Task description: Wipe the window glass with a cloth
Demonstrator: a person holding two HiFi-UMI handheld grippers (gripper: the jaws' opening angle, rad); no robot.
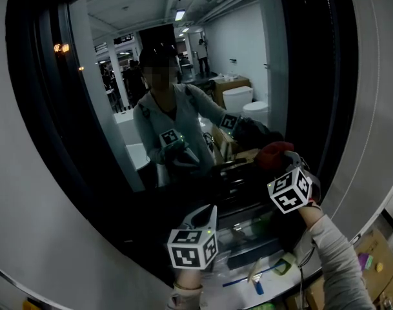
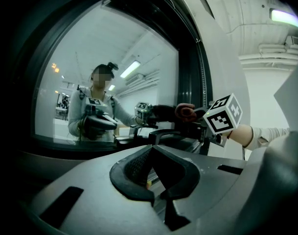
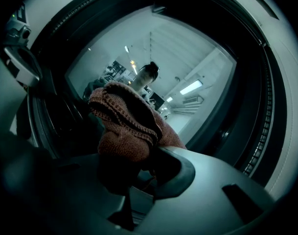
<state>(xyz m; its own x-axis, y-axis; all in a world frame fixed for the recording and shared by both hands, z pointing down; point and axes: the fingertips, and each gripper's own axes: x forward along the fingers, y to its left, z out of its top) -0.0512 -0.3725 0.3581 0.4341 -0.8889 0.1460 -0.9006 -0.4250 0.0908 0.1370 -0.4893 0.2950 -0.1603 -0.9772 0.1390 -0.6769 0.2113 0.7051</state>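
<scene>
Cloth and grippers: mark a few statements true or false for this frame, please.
1. The right gripper holds the cloth. True.
2. The cloth is blue. False: it is reddish-brown.
3. The left gripper also holds a cloth. False: nothing is between its fingers.
4. The glass shows the person's reflection. True.

The knitted cloth (image 3: 129,126) is reddish-brown; the window frame (image 1: 35,108) is black.
</scene>
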